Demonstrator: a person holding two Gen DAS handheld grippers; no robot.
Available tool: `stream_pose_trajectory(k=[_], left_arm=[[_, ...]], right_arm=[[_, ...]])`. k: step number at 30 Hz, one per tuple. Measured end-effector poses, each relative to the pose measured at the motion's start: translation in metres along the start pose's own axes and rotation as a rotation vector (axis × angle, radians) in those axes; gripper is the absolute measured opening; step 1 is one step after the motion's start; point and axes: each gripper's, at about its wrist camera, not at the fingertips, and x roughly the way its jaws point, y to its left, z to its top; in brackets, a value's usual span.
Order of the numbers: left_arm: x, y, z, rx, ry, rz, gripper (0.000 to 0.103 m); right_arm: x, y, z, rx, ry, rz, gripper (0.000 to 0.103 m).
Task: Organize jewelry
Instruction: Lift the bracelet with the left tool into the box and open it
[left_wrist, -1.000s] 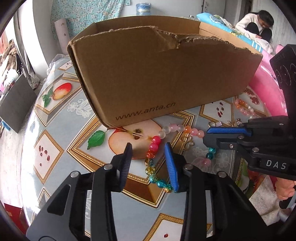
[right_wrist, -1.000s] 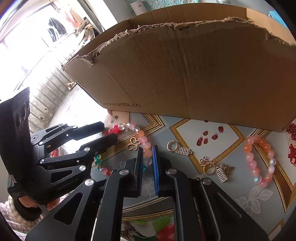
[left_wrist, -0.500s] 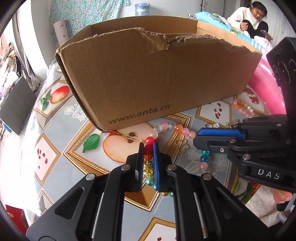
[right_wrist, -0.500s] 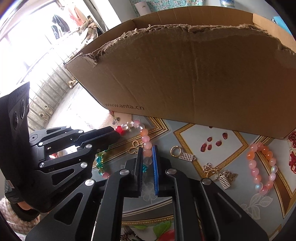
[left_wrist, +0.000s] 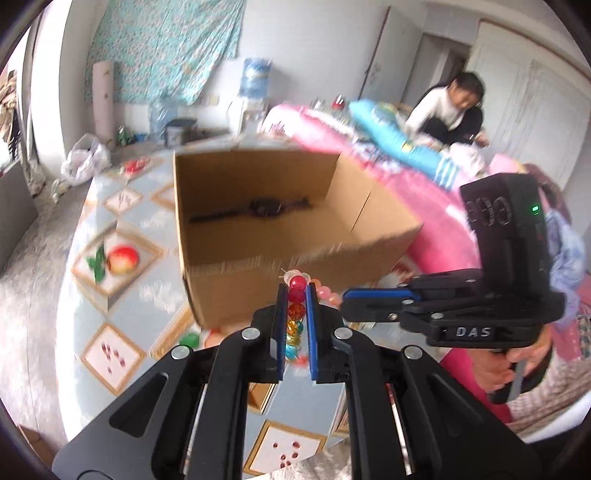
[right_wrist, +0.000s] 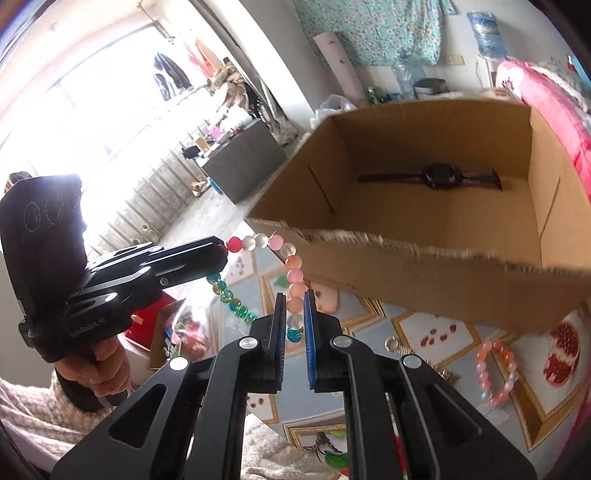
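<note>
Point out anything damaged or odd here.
The cardboard box has a ragged, torn front edge, as if a flap was ripped off. Inside lies only a black watch. Nothing else stands out.

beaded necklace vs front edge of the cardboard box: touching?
Cannot tell. In the right wrist view the beaded necklace hangs right at the cardboard box front edge, but blur hides any contact or gap; the left wrist view overlaps them too.
</note>
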Motion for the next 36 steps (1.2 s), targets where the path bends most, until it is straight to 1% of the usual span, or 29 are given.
stream_pose_trajectory(k=[2, 4, 6, 8, 10, 12, 14, 15, 16, 18, 20, 22, 24, 28, 31, 34, 36], left_arm=[[-0.014, -0.001, 0.022, 0.02, -0.055, -0.033, 0.008], [-0.019, 0.001, 0.043, 0.036, -0.098, -0.033, 0.008], [-0.011, 0.002, 0.063, 0.061, -0.127, 0.007, 0.009], [0.005, 0.009, 0.078, 0.068, -0.127, 0.047, 0.009], [0.03, 0.016, 0.087, 0.075, -0.101, 0.078, 0.009], [0.06, 0.029, 0.093, 0.07, -0.042, 0.106, 0.009], [0.091, 0.04, 0.093, 0.062, 0.037, 0.122, 0.009], [0.1, 0.047, 0.091, 0.059, 0.074, 0.127, 0.009], [0.112, 0.052, 0.088, 0.053, 0.119, 0.126, 0.009], [0.128, 0.059, 0.082, 0.047, 0.189, 0.144, 0.009], [0.142, 0.063, 0.079, 0.057, 0.241, 0.166, 0.009], [0.148, 0.063, 0.076, 0.073, 0.277, 0.186, 0.009], [0.155, 0.064, 0.078, 0.089, 0.305, 0.21, 0.009], [0.161, 0.062, 0.08, 0.116, 0.331, 0.256, 0.009], [0.16, 0.062, 0.082, 0.121, 0.323, 0.282, 0.013], [0.152, 0.064, 0.081, 0.102, 0.288, 0.289, 0.013], [0.141, 0.064, 0.08, 0.082, 0.246, 0.272, 0.013]], right_arm=[[-0.012, 0.008, 0.024, -0.036, -0.036, 0.024, 0.009], [-0.017, 0.01, 0.049, -0.067, -0.058, 0.03, 0.009], [-0.015, 0.009, 0.073, -0.091, -0.07, 0.002, 0.009], [-0.004, 0.001, 0.097, -0.085, -0.054, -0.008, 0.009], [0.014, -0.012, 0.115, -0.068, -0.013, -0.029, 0.009], [0.034, -0.03, 0.123, -0.038, 0.047, -0.037, 0.009], [0.057, -0.049, 0.125, -0.006, 0.119, -0.053, 0.01], [0.07, -0.057, 0.124, 0.0, 0.17, -0.055, 0.009], [0.078, -0.062, 0.124, 0.008, 0.203, -0.06, 0.01], [0.095, -0.069, 0.125, 0.009, 0.274, -0.079, 0.01], [0.109, -0.074, 0.126, 0.011, 0.332, -0.099, 0.01], [0.123, -0.08, 0.13, 0.023, 0.385, -0.093, 0.01], [0.135, -0.086, 0.134, 0.038, 0.427, -0.11, 0.01], [0.155, -0.095, 0.141, 0.074, 0.482, -0.123, 0.011], [0.16, -0.098, 0.144, 0.092, 0.477, -0.128, 0.011], [0.16, -0.098, 0.146, 0.1, 0.451, -0.127, 0.011], [0.159, -0.097, 0.147, 0.102, 0.438, -0.128, 0.011]])
